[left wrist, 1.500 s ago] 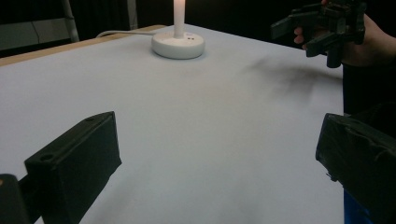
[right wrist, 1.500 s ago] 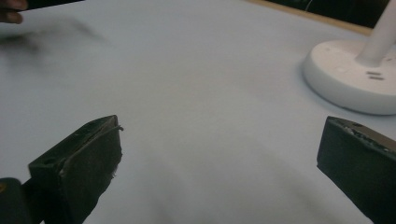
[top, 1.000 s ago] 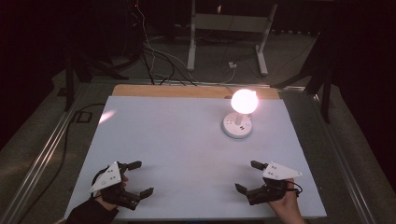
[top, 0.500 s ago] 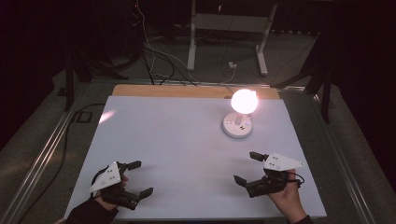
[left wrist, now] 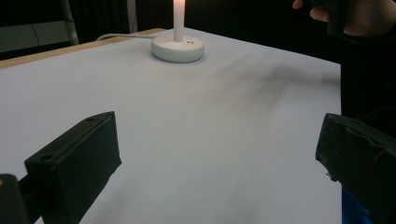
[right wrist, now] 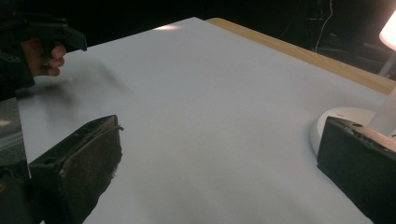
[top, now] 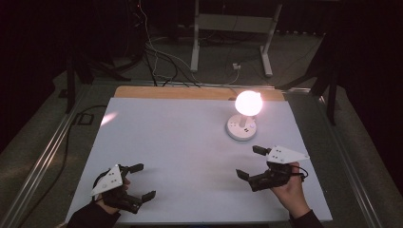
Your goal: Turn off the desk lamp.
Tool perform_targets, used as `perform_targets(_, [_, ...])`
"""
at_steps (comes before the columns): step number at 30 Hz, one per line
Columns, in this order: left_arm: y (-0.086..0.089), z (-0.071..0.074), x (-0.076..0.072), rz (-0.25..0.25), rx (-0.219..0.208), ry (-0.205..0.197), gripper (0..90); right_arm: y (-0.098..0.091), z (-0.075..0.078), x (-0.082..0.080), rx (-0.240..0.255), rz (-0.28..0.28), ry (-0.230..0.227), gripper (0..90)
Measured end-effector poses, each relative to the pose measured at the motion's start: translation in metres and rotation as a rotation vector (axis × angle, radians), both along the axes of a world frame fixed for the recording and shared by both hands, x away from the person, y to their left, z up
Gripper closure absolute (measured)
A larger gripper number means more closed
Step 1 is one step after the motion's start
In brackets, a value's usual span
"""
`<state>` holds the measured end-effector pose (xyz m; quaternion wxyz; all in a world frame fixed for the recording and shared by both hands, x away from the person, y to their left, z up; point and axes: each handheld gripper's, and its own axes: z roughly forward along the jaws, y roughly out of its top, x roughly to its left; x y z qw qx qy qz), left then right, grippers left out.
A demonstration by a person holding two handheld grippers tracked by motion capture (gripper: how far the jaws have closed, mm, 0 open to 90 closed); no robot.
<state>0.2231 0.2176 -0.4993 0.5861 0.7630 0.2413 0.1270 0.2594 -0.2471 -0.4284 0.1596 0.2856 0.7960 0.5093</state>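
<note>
A lit globe lamp glows on its round white base at the back right of the white table. The base shows far ahead in the left gripper view and the base sits at the right edge of the right gripper view. My left gripper rests open at the front left, nothing between its jaws. My right gripper is open at the front right, a short way in front of the lamp base, holding nothing.
A wooden strip edges the table's far side. Cables and a metal stand lie on the dark floor behind. Metal rails run along both sides of the table.
My right gripper has moved forward and a little left, toward the lamp base. The left gripper has stayed where it was.
</note>
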Motion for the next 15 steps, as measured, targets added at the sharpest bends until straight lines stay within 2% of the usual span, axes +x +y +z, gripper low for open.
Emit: perform_targets(15, [0.000, 0.000, 0.000, -0.001, -0.006, 0.001, 0.5, 0.005, 0.004, 0.027, 0.012, -0.035, 0.001, 0.0])
